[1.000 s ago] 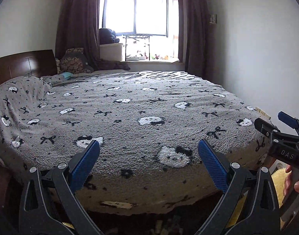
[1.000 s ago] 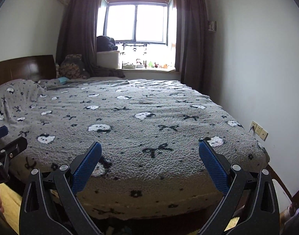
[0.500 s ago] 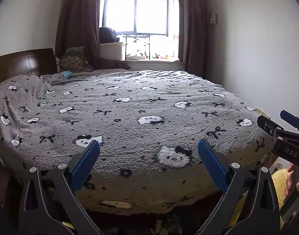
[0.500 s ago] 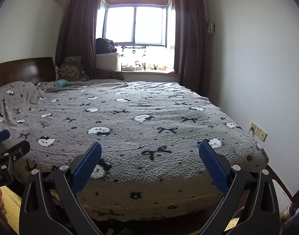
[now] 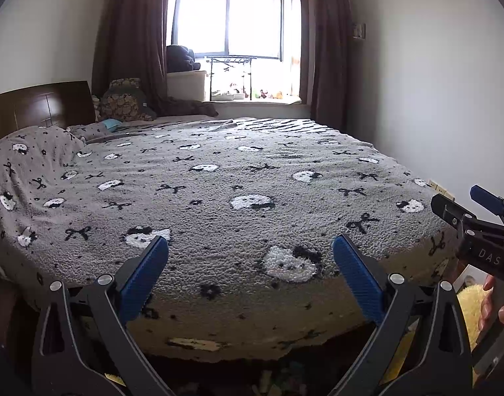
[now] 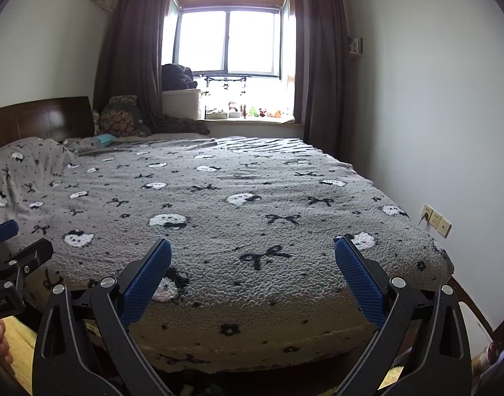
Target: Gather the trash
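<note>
Left gripper (image 5: 250, 260) spread wide, blue pads (image 5: 145, 275) well apart, nothing between them, touching nothing. Right gripper (image 6: 252, 264) likewise spread wide, empty, no contact. Both are held side by side at the foot of the bed (image 5: 218, 198), pointing along it toward the window (image 6: 228, 43).

Ahead of both grippers: the near edge of the bed, covered by a grey fleece blanket (image 6: 252, 204) with white faces and black bows; the blanket hangs over that edge just beyond the fingertips. The bed top ahead is flat and open up to the pillows (image 5: 30, 151) far left and the headboard (image 5: 37, 105) behind them.

Right of the right gripper: a narrow gap between the bed's side edge and the white wall (image 6: 433, 115); wall sockets (image 6: 436, 221) sit low there.

In the left wrist view the right gripper (image 5: 476, 221) shows at the right margin, a hand (image 5: 496, 303) on it, with something yellow (image 5: 469, 307) below.

Trash: cannot tell. Small unclear bits (image 5: 278, 379) lie in the dark strip below the bed edge, beneath the left gripper.
</note>
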The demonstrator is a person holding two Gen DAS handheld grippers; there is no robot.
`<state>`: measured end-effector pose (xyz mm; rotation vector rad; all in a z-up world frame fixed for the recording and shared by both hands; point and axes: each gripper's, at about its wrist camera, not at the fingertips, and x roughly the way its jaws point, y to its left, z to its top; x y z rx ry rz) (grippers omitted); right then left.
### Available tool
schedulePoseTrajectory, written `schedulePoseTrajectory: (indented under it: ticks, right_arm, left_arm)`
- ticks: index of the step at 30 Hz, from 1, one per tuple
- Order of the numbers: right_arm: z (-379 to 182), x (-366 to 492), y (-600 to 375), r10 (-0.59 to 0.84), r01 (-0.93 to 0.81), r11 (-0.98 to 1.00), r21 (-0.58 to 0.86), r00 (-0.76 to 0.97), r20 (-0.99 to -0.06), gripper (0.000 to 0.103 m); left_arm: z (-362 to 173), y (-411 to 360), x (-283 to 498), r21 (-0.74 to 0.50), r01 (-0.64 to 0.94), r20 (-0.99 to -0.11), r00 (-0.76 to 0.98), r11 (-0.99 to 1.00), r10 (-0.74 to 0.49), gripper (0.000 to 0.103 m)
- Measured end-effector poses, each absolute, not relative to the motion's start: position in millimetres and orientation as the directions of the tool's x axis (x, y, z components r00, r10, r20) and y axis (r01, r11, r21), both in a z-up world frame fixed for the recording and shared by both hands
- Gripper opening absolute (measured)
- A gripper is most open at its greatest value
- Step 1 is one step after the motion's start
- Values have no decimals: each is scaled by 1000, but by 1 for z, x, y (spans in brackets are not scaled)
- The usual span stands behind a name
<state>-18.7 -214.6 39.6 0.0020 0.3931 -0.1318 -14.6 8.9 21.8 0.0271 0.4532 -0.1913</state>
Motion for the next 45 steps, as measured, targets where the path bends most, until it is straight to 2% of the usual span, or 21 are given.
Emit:
schedulePoseTrajectory:
  ticks: [45]
  right_arm:
    - [38, -20, -213, -125, 128, 992, -18, 915, -384, 99]
  left_arm:
    - [22, 7, -16, -24, 182, -441, 881, 983, -174, 95]
